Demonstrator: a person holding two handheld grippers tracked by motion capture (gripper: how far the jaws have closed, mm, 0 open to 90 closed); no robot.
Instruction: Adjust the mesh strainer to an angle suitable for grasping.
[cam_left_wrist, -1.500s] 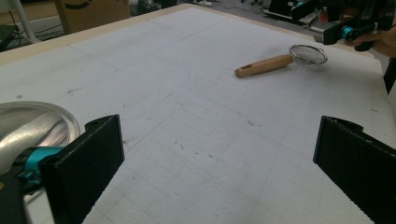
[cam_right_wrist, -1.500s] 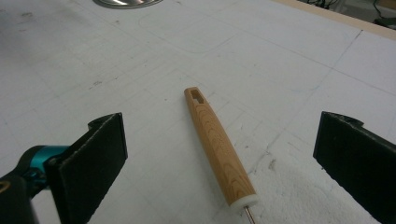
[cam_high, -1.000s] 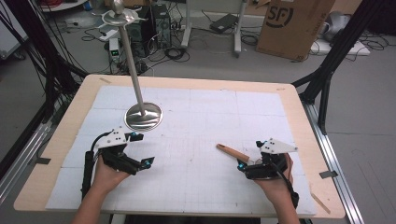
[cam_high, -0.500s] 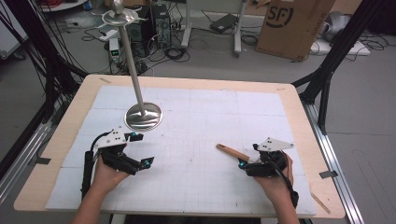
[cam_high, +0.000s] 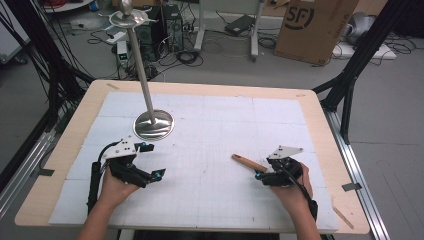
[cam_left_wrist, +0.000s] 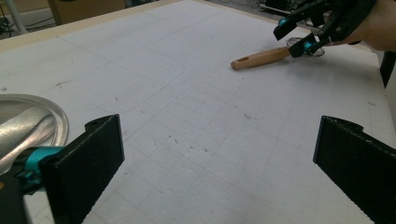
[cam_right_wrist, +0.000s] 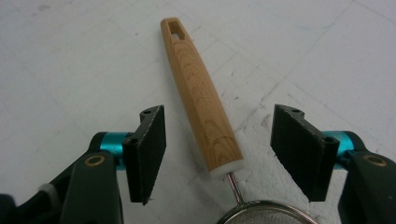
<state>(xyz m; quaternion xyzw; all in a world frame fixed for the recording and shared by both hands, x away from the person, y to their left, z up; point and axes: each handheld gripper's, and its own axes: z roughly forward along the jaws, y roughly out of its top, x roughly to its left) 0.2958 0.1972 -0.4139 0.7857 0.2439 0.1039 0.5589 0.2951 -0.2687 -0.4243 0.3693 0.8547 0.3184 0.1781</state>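
Barely anything has shifted since the earlier frames: the right tool (cam_right_wrist: 217, 154) has crept only a touch along the wooden handle, and the left one sits where it was. Right tool now straddles the strainer (cam_right_wrist: 205, 100), jaws spread wide on either side of the thick end of its handle, touching neither flank. Nothing is gripped yet. That placement looks deliberate: close to the white collar where the wire stem runs into the mesh bowl at the bottom edge of the right gripper view, so a squeeze here would likely carry the bowl's weight without much tipping.

Out on the surface (cam_high: 225, 130), the strainer (cam_high: 248, 163) lies flat at the near right, its slotted handle end pointing toward the middle. Left tool (cam_high: 152, 160) rests low at the near left, jaws gaping wide and empty, aimed across the white mat at the strainer (cam_left_wrist: 259, 58) and the other hand's tool (cam_left_wrist: 299, 35). Just beyond it stands the metal stand (cam_high: 153, 124), round base on the mat and pole rising to a hooked top, probably there for hanging.
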